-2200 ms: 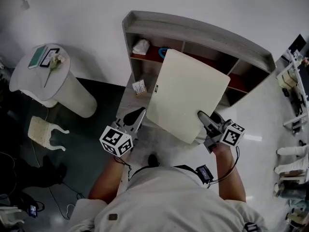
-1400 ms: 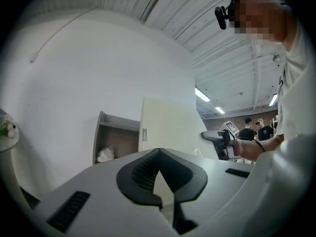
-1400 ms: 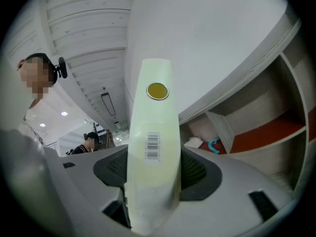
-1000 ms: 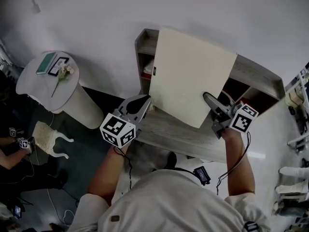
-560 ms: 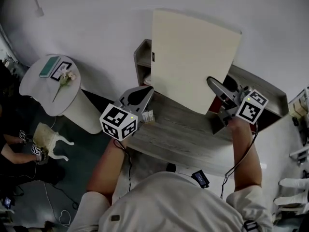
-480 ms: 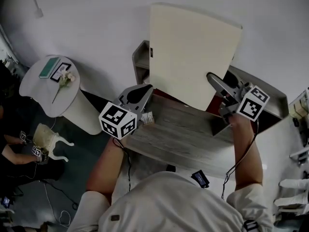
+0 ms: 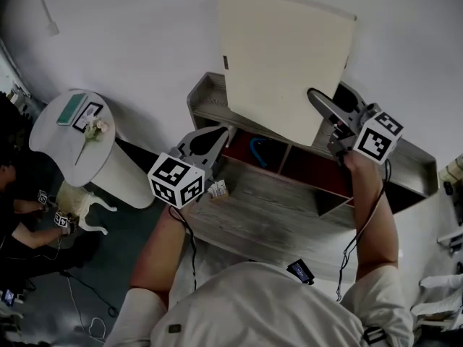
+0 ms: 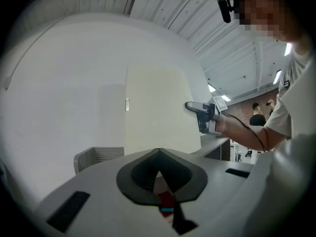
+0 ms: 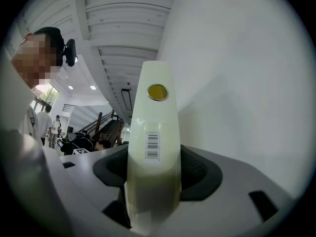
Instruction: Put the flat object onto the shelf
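Observation:
The flat object is a cream board, held upright against the white wall above the grey shelf. My right gripper is shut on the board's lower right edge. In the right gripper view the board's edge with a barcode stands between both pads. The left gripper is shut and holds nothing; it hovers by the shelf's front left. From the left gripper view the board stands ahead with the right gripper on its edge.
The shelf has red-lined compartments; one holds a blue thing. A small card lies on its lower grey surface. A round white table with a book and a flower stands at the left. A person crouches at the far left.
The right gripper has lifted the board from in front of the shelf to high against the wall above it. The left gripper has stayed shut beside the shelf's left front.

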`<act>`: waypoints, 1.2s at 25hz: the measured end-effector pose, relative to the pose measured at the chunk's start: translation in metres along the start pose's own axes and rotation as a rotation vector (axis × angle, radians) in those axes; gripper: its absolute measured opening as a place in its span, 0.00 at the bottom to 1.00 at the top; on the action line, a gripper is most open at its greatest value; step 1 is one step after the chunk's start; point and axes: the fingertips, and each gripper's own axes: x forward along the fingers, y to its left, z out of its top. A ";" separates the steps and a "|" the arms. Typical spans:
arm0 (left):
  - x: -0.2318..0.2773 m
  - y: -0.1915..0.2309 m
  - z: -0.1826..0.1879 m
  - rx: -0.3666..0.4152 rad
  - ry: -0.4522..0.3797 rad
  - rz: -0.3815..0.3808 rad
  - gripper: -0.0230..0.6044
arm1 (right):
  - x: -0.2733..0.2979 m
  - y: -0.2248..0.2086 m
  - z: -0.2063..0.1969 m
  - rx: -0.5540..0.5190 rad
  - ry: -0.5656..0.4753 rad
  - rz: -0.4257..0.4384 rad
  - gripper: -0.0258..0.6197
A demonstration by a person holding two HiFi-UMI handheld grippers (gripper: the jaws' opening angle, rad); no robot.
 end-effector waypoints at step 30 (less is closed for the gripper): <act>0.041 0.011 -0.041 -0.075 0.036 -0.002 0.06 | 0.014 -0.041 -0.035 0.016 -0.017 0.085 0.52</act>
